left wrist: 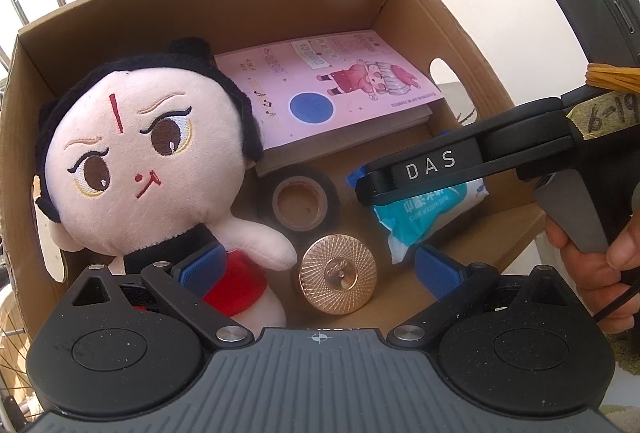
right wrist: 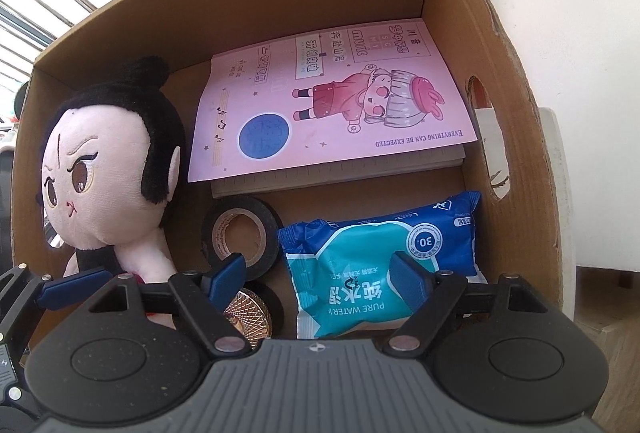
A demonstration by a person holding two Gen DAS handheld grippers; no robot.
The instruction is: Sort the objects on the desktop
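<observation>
Cardboard box (right wrist: 448, 33) holds everything we see. Plush doll (left wrist: 132, 153) at left: soft, light, we'd pinch the body, not the head. Pink notebook (right wrist: 320, 105) far, flat and stiff; we judge only its near edge is grippable. Wipes pack (right wrist: 384, 261) near right: squashy, slick film, take it across the middle. Black tape roll (right wrist: 240, 233) centre, rigid. Gold disc (left wrist: 338, 279) nearest, hard, probably slippery. Left gripper (left wrist: 320, 265) spread, empty, disc between its fingers. Right gripper (right wrist: 320, 273) spread, hovering over the pack.
</observation>
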